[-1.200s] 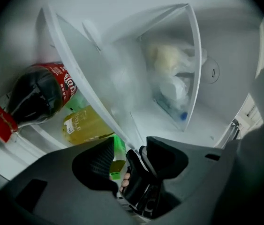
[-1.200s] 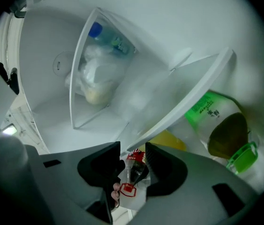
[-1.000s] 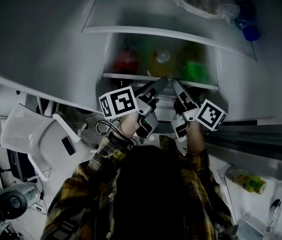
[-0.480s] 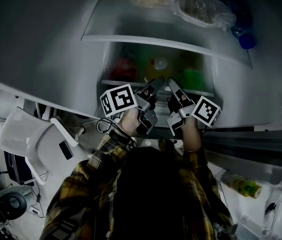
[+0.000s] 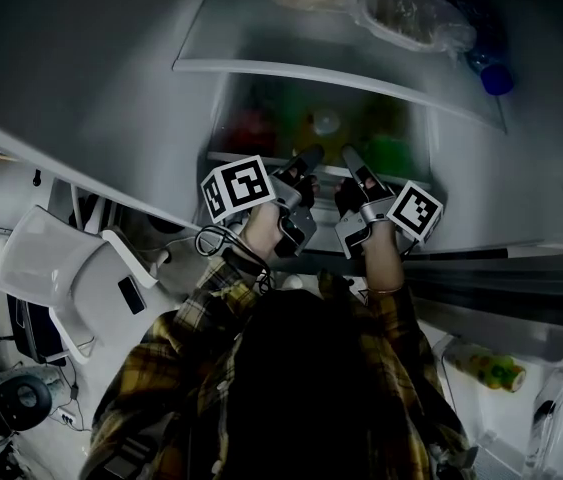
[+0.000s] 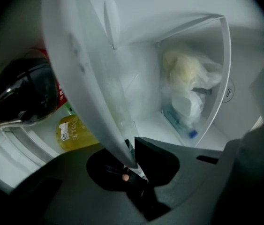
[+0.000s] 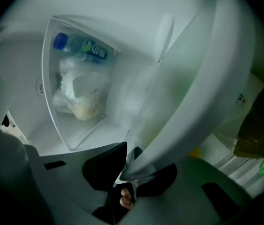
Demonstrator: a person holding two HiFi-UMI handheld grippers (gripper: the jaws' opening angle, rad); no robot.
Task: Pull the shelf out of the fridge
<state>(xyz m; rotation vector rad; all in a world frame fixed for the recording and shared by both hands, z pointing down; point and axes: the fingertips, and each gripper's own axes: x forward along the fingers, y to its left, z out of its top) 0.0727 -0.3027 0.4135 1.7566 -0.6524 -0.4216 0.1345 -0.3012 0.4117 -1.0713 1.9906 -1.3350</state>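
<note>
Head view: both tools are at the front edge of the shelf [image 5: 251, 156] inside the fridge [image 5: 461, 148], the left tool [image 5: 308, 156] just beside the right tool [image 5: 351, 156]. The shelf is in its place in the fridge. Red, yellow and green items sit blurred behind its edge. The upper glass shelf [image 5: 301, 66] carries bagged food and a blue-capped bottle [image 5: 496, 76].

Left gripper view: the jaws of the left tool [image 6: 132, 156] are closing, already narrow, with the white shelf [image 6: 89, 78] edge between them and the pads against it. A dark bottle [image 6: 24, 93] and a yellow bottle [image 6: 73, 132] are on 1 side of the edge, bagged food [image 6: 188, 78] on the other.

Right gripper view: the jaws of the right tool [image 7: 129, 165] are closing, narrow, clamped on the shelf [image 7: 202, 88] edge. Bagged food [image 7: 78, 97] and the blue-capped bottle [image 7: 61, 41] are further in.
</note>
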